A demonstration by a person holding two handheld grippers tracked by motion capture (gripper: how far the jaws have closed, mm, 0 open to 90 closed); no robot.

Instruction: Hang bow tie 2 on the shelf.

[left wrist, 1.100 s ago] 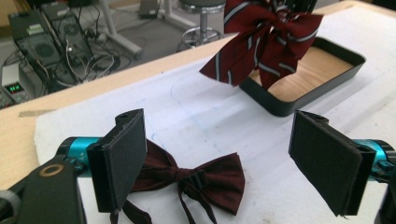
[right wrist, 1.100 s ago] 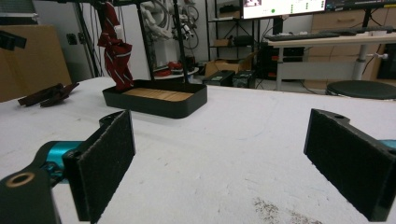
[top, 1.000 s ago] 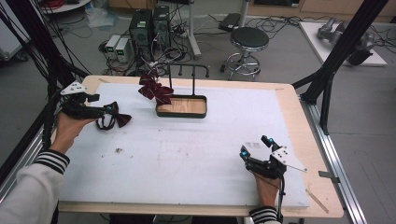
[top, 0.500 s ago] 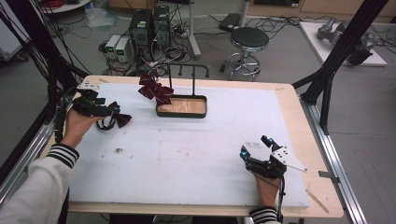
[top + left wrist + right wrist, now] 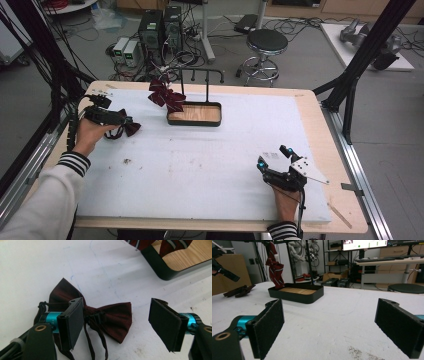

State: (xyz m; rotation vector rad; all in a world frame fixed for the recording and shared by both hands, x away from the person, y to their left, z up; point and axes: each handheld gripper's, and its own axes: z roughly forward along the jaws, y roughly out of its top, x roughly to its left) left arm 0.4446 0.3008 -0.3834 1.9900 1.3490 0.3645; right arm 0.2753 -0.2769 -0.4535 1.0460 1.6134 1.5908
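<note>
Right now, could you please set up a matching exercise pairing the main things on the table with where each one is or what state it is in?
Things:
1. dark red bow tie
2. striped bow tie
3. tray
4. right gripper

Places or states:
A. hangs from the black stand over the tray's left end
B. lies flat on the white table cover, between the left gripper's jaws, which have just been closing
C. jaws open with nothing between them, near the table's front right
D. black rim, wooden floor, mid-table at the back

Pairs: 1-B, 2-A, 3-D, 4-C
</note>
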